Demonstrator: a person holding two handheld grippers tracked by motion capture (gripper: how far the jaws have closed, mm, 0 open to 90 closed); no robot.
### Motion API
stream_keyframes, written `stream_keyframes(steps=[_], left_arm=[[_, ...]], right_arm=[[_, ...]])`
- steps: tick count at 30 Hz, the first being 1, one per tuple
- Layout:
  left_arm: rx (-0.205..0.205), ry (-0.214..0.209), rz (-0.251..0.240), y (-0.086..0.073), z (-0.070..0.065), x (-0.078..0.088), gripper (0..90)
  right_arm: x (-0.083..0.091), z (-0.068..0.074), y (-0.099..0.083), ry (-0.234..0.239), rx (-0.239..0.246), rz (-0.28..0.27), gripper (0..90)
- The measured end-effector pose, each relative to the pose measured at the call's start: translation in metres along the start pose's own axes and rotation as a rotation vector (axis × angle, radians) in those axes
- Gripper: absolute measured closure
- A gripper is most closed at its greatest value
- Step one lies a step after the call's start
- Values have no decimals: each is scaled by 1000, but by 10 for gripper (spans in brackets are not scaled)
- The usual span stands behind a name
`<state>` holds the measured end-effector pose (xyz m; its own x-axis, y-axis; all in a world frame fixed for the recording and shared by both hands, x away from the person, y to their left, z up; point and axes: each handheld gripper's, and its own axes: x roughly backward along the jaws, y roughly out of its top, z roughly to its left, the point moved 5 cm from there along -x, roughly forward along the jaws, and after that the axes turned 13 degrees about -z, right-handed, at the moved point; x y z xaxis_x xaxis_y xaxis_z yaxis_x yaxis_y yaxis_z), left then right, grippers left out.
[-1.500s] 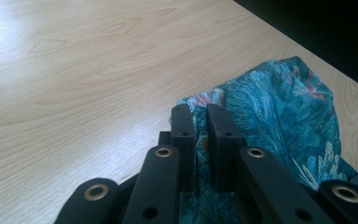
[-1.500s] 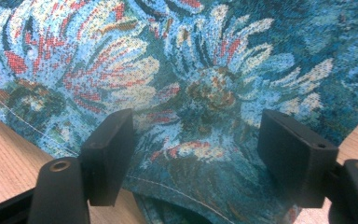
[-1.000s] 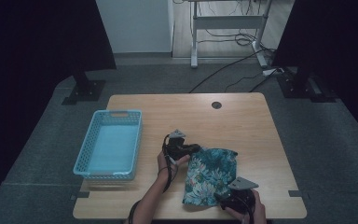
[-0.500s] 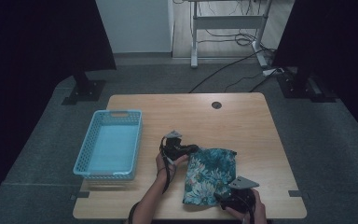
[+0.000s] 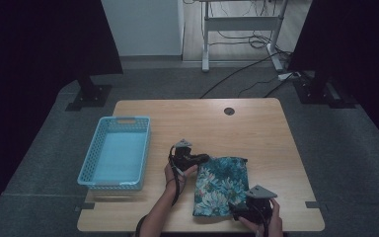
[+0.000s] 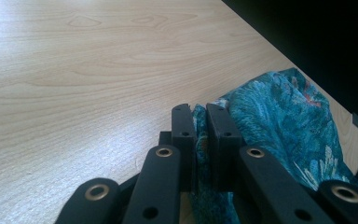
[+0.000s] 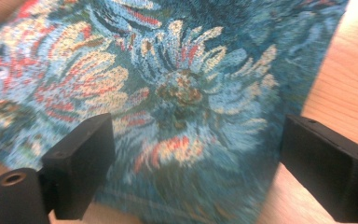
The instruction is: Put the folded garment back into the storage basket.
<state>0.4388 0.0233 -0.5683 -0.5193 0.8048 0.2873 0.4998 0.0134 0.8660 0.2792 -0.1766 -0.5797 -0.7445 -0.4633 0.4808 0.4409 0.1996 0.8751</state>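
High view: the floral pouch point(image 5: 222, 185) lies flat on the bench point(image 5: 256, 128), right of the blue basket point(image 5: 116, 153). The left claw point(image 6: 199, 122) is clamped on the pouch's edge. The right claw point(image 7: 196, 158) has just been opening; its jaws stand apart over the pouch's near corner.

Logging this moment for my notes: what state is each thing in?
Floral cloth: flat on the table, one edge pinched.
Left gripper: shut on the cloth's edge.
Right gripper: jaws just opened wide, astride the cloth, pads not pressing.
Blue basket: upright, empty.
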Motion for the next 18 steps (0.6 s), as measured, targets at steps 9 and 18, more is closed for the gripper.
stream_keyframes(steps=[9, 18], left_arm=[[-16, 0, -1, 3, -4, -1, 824], [-27, -2, -4, 5, -9, 0, 823]], right_arm=[[-16, 3, -4, -62, 2, 74, 53], [-17, 4, -1, -70, -12, 119, 130]])
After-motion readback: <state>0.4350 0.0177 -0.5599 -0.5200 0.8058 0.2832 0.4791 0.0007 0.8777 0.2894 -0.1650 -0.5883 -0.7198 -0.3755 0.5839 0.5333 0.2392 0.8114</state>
